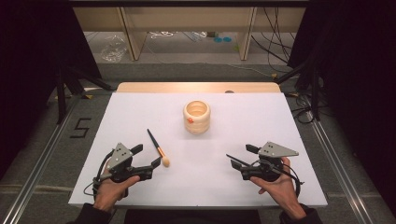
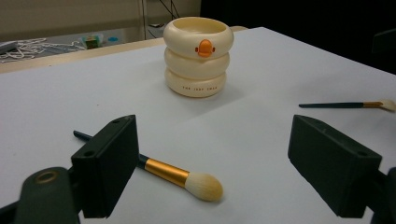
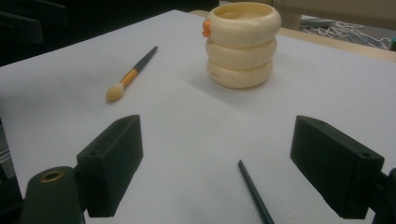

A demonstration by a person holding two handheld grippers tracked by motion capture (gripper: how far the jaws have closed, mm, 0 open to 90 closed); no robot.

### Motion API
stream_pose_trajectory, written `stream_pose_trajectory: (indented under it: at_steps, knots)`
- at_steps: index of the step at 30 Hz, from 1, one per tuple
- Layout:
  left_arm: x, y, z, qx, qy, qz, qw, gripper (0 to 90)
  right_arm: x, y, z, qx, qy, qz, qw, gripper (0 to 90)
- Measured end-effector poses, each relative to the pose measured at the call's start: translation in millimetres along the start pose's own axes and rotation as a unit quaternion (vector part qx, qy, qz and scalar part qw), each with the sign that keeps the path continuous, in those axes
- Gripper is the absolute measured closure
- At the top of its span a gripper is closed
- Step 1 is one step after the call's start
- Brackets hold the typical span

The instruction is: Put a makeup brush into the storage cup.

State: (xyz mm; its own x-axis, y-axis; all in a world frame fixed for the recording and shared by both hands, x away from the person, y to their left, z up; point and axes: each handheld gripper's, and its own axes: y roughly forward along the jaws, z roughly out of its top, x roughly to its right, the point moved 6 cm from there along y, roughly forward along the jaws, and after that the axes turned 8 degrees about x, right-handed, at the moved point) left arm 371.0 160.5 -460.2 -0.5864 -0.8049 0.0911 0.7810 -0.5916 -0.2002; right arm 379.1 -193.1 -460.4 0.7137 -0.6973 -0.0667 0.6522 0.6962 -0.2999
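I hold 2 grippers low over the white table (image 1: 140, 186), 1 in each hand, both near the front edge. My left gripper (image 1: 145, 158) has its jaws spread wide with nothing between the pads. Just ahead of it lies a brush (image 1: 158, 148) with a dark handle, a gold ferrule and a pale, fluffy head. In the left gripper view this brush (image 2: 173, 174) lies flat across the gap between the jaws, its handle running behind the left jaw, its bristles pointing right, not touched by either pad.

My right gripper (image 1: 242, 156) is also opened wide and grips nothing. A second, thinner brush (image 1: 238, 161) lies at its jaws; in the right gripper view its dark handle (image 3: 254, 192) lies flat on the table between them, clear of both pads. The left gripper view shows the same brush (image 2: 348, 105) far off to the right, with its pale tip.

A cream holder (image 1: 196, 117), shaped like 3 stacked rings with a small orange beak on the side, stands upright at the middle of the table, well apart from both brushes and both grippers. It is open on top.
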Motion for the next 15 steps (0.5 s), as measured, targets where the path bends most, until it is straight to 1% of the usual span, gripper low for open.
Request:
stream_pose_trajectory:
  at_steps: [1, 2, 3, 4, 5, 6, 7, 8, 11, 12, 13, 14, 15]
  knots:
    - [-2.1, -0.4, 0.3, -0.001, -0.001, -0.003, 1.0000, 16.5, -0.3, 0.0, 0.1, 0.002, 0.001, 0.002, 1.0000, 18.1]
    - [-2.1, -0.1, -0.4, -0.002, -0.009, -0.001, 1.0000, 16.5, -0.2, -0.2, -0.1, 0.000, 0.000, 0.002, 1.0000, 18.3]
    - [-2.1, -0.1, -0.4, -0.002, -0.009, -0.001, 1.0000, 16.4, -0.4, -0.1, -0.3, -0.002, 0.000, 0.003, 1.0000, 18.3]
    - [-3.9, -0.3, -0.7, -0.007, 0.002, -0.004, 1.0000, 16.5, -0.5, 0.2, -0.5, -0.002, 0.000, 0.003, 1.0000, 18.3]
    - [-4.2, -0.3, -0.5, -0.007, 0.002, -0.005, 1.0000, 16.5, -0.5, 0.3, -0.6, -0.003, 0.000, 0.003, 1.0000, 18.4]
    - [-3.6, -0.2, -0.7, -0.006, -0.007, -0.003, 1.0000, 16.4, -0.4, 0.4, -0.5, -0.002, 0.000, 0.003, 1.0000, 18.5]
    - [-3.6, -0.2, -0.7, -0.006, -0.007, -0.003, 1.0000, 16.3, -0.3, 0.4, -0.5, -0.002, 0.000, 0.004, 1.0000, 18.5]
    - [-4.7, 0.1, 0.0, -0.005, 0.000, -0.006, 1.0000, 16.3, -0.5, 0.2, -0.6, -0.004, 0.002, 0.005, 1.0000, 18.5]
    - [-6.1, 0.0, 0.4, -0.007, 0.004, -0.008, 0.9999, 16.1, -0.1, 0.4, -1.0, -0.004, 0.003, 0.004, 1.0000, 18.5]
    - [-6.4, 0.1, 0.6, -0.008, 0.004, -0.011, 0.9999, 16.2, 0.0, 0.5, -1.1, -0.005, 0.002, 0.004, 1.0000, 18.5]
    - [-6.1, 0.9, 0.4, -0.009, -0.002, -0.015, 0.9999, 16.5, 0.1, 0.7, -1.2, -0.005, 0.002, 0.004, 1.0000, 18.5]
    - [-6.1, 0.9, 0.4, -0.009, -0.002, -0.015, 0.9999, 16.4, -0.6, 2.0, -1.3, -0.001, 0.005, 0.007, 1.0000, 18.6]
    - [-7.6, 2.9, 0.3, -0.016, 0.006, -0.021, 0.9996, 16.2, -0.1, 1.2, -1.8, -0.007, 0.003, 0.005, 1.0000, 18.6]
